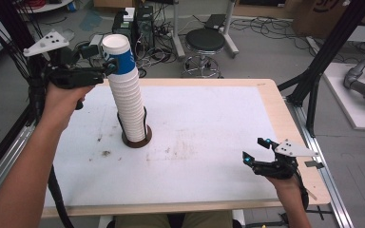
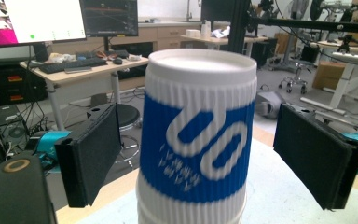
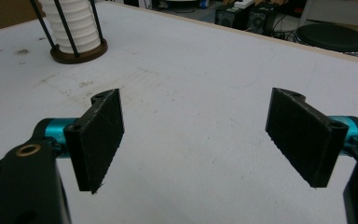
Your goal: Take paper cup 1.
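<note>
Hovering high at the table's left, the left gripper [image 1: 108, 68] spreads its jaws around the blue-banded top cup [image 2: 196, 135] without touching it. That cup crowns a tall cup stack [image 1: 129, 102] in a dark round holder [image 1: 137, 141]. Right gripper [image 1: 255, 151] rests wide open, empty, over the table [image 1: 209, 137].

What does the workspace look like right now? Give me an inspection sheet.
Surface: white table mat, scuffed and stained near the stack.
Job's things: tall stack of white cups upright in a round brown holder with black rods; top cup has a blue band.
Clutter: nothing seen on the table.
Grippers: left gripper open, jaws either side of the top cup, not touching; right gripper open, nothing between its jaws, near the table's right front corner.
Cables: tangle on the floor beyond the table.
Surroundings: stool, desks, monitors.
</note>
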